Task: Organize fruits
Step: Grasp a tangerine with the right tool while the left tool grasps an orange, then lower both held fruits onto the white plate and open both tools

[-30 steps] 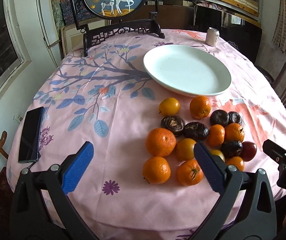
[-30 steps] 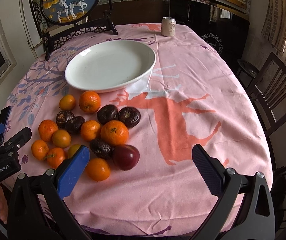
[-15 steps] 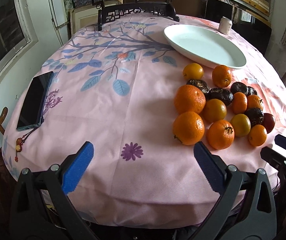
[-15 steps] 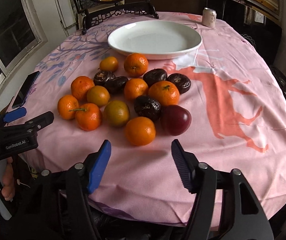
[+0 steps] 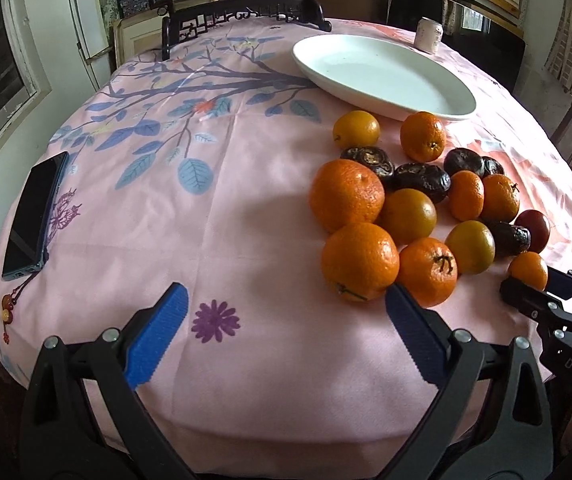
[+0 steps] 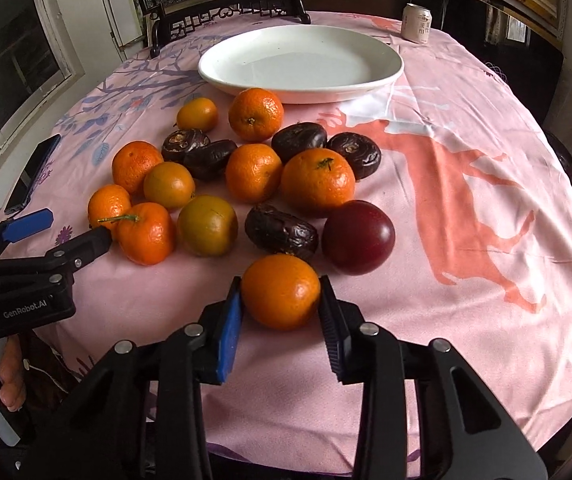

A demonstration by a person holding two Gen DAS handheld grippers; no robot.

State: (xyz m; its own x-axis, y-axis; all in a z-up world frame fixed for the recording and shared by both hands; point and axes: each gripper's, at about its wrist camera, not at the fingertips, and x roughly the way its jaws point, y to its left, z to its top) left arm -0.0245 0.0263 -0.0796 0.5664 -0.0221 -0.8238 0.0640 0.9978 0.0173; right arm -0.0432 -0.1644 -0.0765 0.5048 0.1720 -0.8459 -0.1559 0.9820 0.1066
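Right wrist view shows the right gripper (image 6: 280, 318) pinching the small round orange mandarin (image 6: 281, 290) at the near edge of the fruit pile. It could slip, because the pads hold only its curved sides. Being round, it has no clear long axis. The left gripper (image 5: 284, 334) is spread, empty.

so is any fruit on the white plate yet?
No, the white plate is bare; all fruit sits on the pink tablecloth.

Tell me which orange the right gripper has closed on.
The nearest orange, alone at the front of the pile, clamped between the right gripper's pads; all others lie free behind it.
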